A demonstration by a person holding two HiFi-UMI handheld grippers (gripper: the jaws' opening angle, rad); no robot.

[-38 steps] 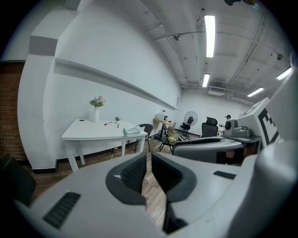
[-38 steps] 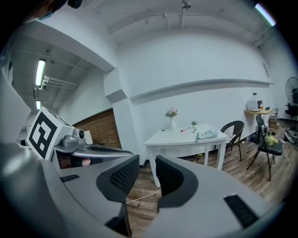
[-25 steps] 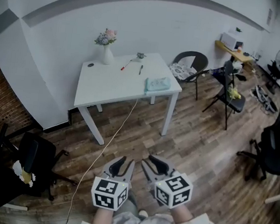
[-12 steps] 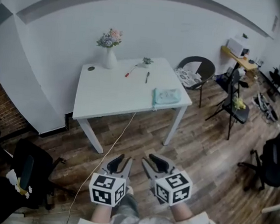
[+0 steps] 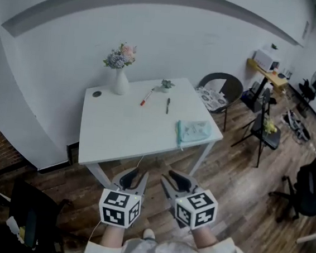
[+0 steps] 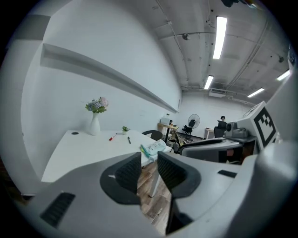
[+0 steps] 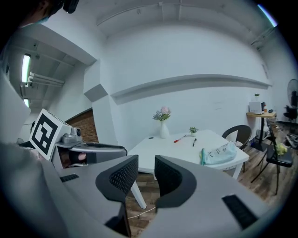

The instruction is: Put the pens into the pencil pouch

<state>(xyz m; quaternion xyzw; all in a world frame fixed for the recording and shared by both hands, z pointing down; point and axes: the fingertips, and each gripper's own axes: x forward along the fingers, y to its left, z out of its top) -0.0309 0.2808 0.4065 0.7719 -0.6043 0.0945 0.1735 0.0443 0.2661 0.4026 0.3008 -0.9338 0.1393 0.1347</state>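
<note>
A white table (image 5: 124,131) stands ahead by the wall. On it lie a red pen (image 5: 146,97), a black pen (image 5: 167,105) and a pale teal pencil pouch (image 5: 194,131) near its right front corner. My left gripper (image 5: 135,176) and right gripper (image 5: 172,179) hover side by side over the floor, short of the table's front edge. Both are open, with nothing between their jaws. The left gripper view shows the pouch (image 6: 152,148) and the red pen (image 6: 113,136) far beyond the jaws. In the right gripper view the pouch (image 7: 220,153) and the black pen (image 7: 194,142) lie far off.
A vase of flowers (image 5: 118,74), a small plant (image 5: 166,85) and a dark round disc (image 5: 97,94) stand at the table's back. A black chair (image 5: 221,87) sits behind the table's right end. A folding chair (image 5: 264,129) and office chairs (image 5: 309,184) stand to the right.
The table has come much nearer and larger in the head view. Both grippers keep the same pose in front of the person, still open.
</note>
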